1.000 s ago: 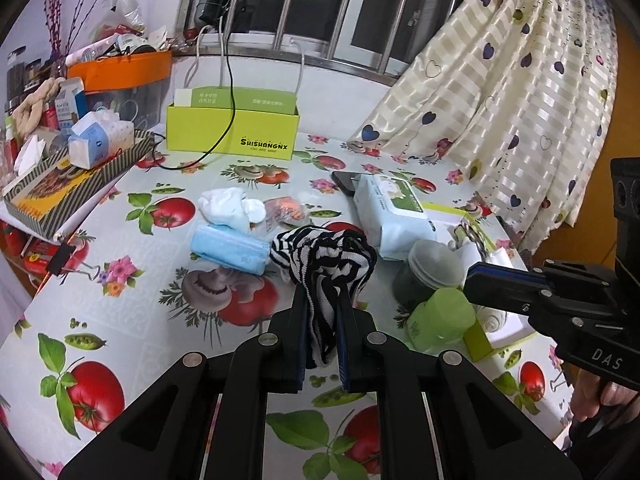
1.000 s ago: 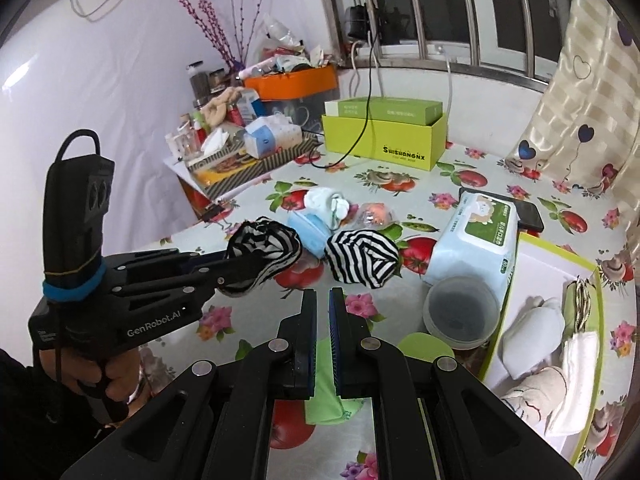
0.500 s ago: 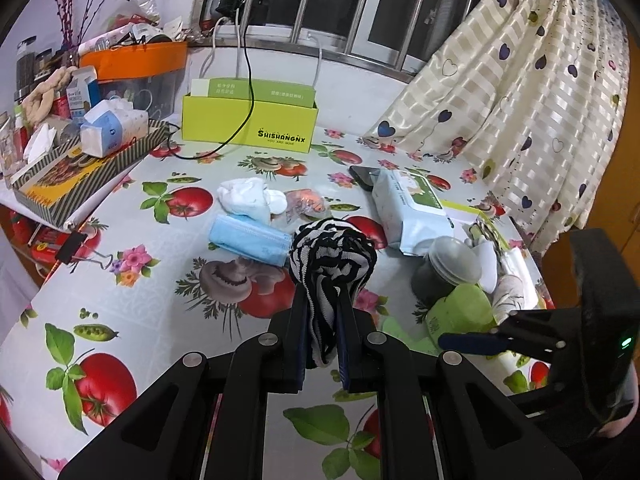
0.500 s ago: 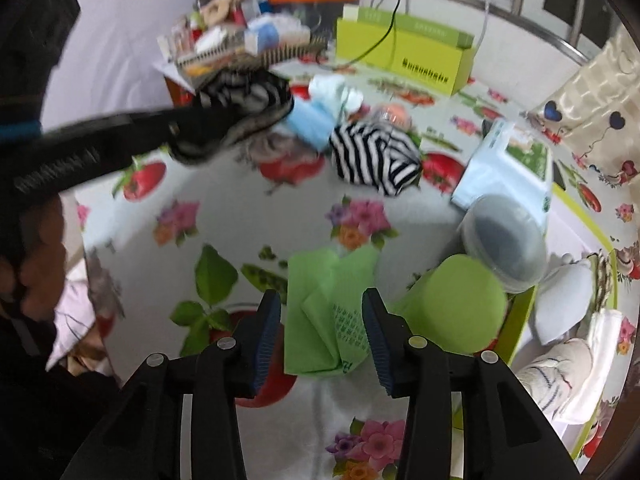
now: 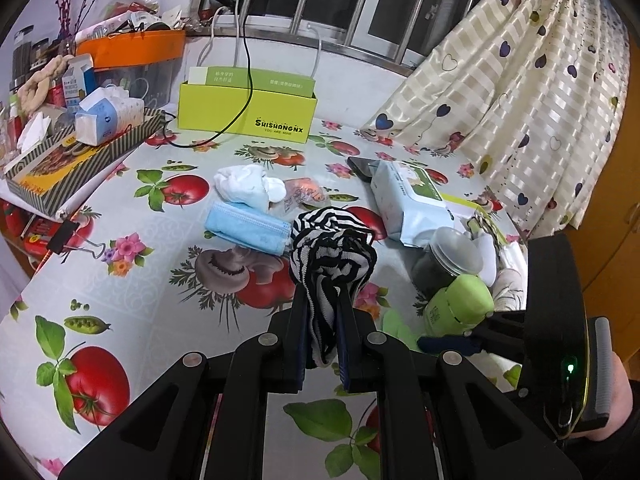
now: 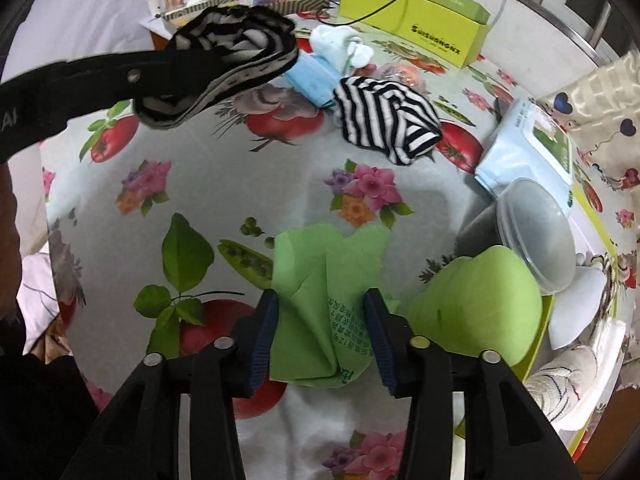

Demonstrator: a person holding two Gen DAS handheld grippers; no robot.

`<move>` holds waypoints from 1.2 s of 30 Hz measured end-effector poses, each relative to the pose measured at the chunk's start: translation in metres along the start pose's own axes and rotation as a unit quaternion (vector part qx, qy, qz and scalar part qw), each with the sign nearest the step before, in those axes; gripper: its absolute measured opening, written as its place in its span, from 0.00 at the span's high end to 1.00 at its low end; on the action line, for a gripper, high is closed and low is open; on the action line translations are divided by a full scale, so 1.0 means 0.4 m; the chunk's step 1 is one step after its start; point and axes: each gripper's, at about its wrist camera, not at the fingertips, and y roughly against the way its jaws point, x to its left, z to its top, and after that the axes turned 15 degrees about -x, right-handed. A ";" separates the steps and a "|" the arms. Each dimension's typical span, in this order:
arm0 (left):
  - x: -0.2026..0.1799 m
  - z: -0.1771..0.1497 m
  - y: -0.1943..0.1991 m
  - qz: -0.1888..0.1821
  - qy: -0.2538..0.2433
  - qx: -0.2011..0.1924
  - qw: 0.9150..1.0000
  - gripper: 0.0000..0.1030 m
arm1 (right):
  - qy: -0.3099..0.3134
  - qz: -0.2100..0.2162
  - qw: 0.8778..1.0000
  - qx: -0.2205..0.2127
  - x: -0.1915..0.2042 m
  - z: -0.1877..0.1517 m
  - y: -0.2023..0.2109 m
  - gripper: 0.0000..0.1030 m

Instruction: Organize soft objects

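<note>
My left gripper (image 5: 323, 300) is shut on a black-and-white striped sock (image 5: 334, 256), held above the table; it also shows in the right wrist view (image 6: 236, 46). A second striped sock (image 6: 386, 120) lies on the tablecloth. My right gripper (image 6: 322, 312) is open, its fingers either side of a green cloth (image 6: 326, 280) lying flat on the table. A white sock bundle (image 5: 244, 186) and a blue face mask (image 5: 248, 228) lie behind. A lime-rimmed tray (image 6: 540, 344) at right holds white and embroidered soft items (image 6: 568, 380).
A wet-wipes pack (image 5: 408, 200), a grey lidded jar (image 6: 536, 236) and a green round bottle (image 6: 476, 304) stand by the tray. A yellow-green box (image 5: 248, 110) and a cluttered striped tray (image 5: 76, 152) sit at the back. A curtain (image 5: 520, 92) hangs at right.
My right gripper opened, released the green cloth and tilted down over it. My left gripper kept its hold on the striped sock and shifted slightly.
</note>
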 end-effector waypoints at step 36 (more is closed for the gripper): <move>0.016 -0.004 0.002 0.000 0.009 -0.002 1.000 0.88 | 0.004 -0.011 1.000 0.003 0.021 0.005 0.000 0.75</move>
